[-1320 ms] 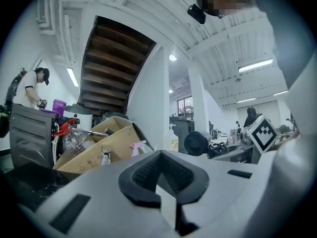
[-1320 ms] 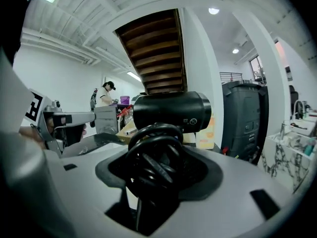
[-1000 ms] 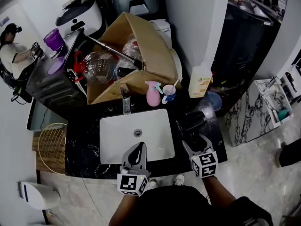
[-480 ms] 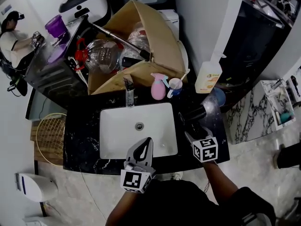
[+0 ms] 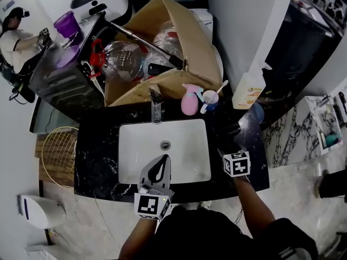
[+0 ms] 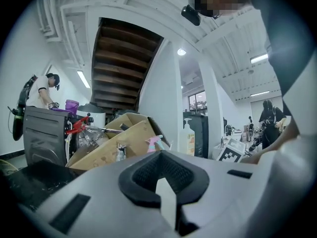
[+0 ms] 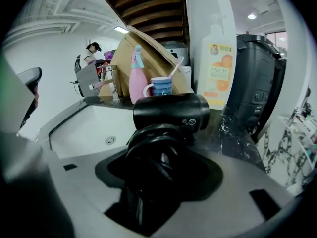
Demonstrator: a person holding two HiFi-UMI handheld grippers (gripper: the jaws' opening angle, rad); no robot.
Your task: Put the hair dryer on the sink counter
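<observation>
The black hair dryer (image 7: 171, 112) has its barrel lying crosswise over the black marble counter (image 5: 97, 156), right of the white sink (image 5: 130, 145). In the head view the hair dryer (image 5: 232, 130) is a dark shape against the dark counter. I cannot tell whether it touches the counter. My right gripper (image 7: 158, 157) is shut on its cord-wrapped handle and tilts downward; in the head view the right gripper (image 5: 230, 148) is at the counter's right front. My left gripper (image 5: 159, 167) hovers over the sink's front rim, shut and empty. The left gripper view shows the left gripper (image 6: 166, 182) pointing level.
Behind the sink stand a faucet (image 5: 156, 108), a pink spray bottle (image 5: 189, 103), a blue cup (image 5: 209, 98) and a soap bottle (image 5: 248, 91). An open cardboard box (image 5: 190, 42) full of clutter sits at the back. A black appliance (image 7: 257, 83) stands to the right.
My right gripper has tipped downward and sunk toward the counter with the hair dryer in it. The left gripper has shifted slightly over the sink's front edge.
</observation>
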